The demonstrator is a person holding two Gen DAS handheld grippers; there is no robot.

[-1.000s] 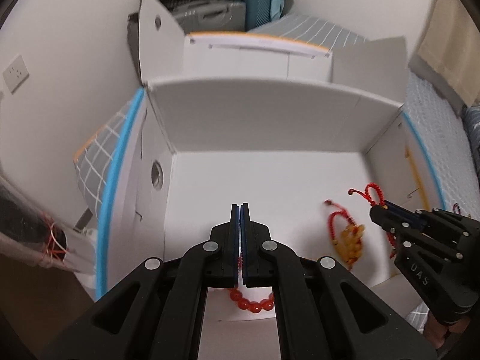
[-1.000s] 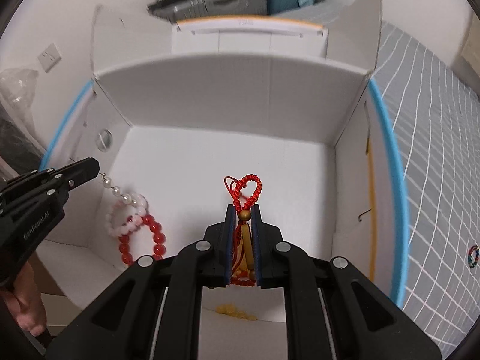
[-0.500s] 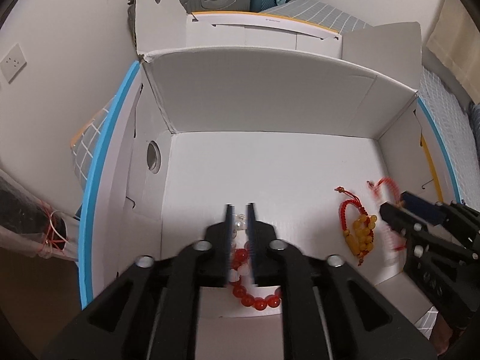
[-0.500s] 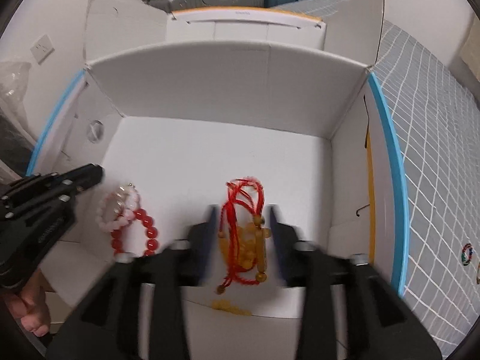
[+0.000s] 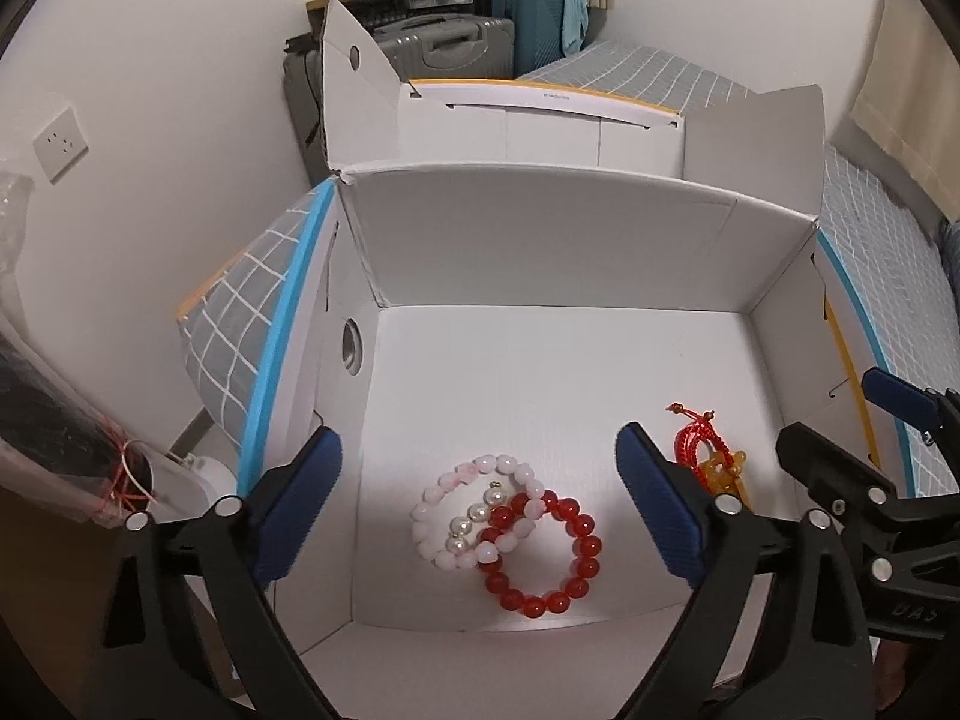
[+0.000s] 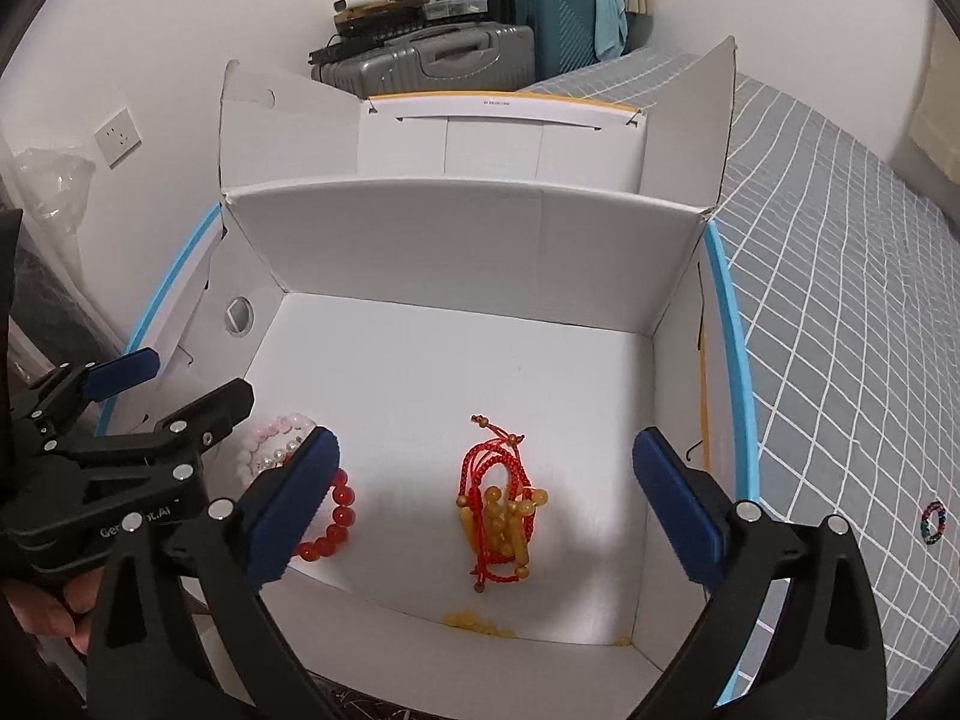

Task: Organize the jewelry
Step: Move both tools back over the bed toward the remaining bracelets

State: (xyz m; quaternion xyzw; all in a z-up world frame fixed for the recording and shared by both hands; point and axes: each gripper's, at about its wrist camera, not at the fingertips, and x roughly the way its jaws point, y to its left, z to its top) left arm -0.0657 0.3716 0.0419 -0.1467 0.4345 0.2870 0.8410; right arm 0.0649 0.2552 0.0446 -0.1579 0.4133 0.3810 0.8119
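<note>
Since the earlier frames both sets of bracelets have dropped out of the jaws onto the floor of the white cardboard box (image 5: 540, 252). The red bead bracelet (image 5: 540, 546) lies flat near the front wall, overlapped by the pink bead bracelet (image 5: 468, 516) and a short pearl strand (image 5: 474, 513). To their right, apart from them, lies the red cord bracelet with amber beads (image 6: 498, 510), bunched in a heap. A few loose amber beads (image 6: 477, 621) rest against the front wall. The left hand-held gripper (image 5: 480, 504) hangs above the bead bracelets; its jaws have just been opening and now stand wide apart, touching nothing. The right hand-held gripper (image 6: 486, 504) is likewise — jaws just opened, spread wide above the cord bracelet, clear of it. The box sits on a grey checked bed (image 6: 840, 312); a small multicoloured bead ring (image 6: 933, 522) lies on the cover to the right. Suitcases (image 6: 480, 54) stand by the far wall.
</note>
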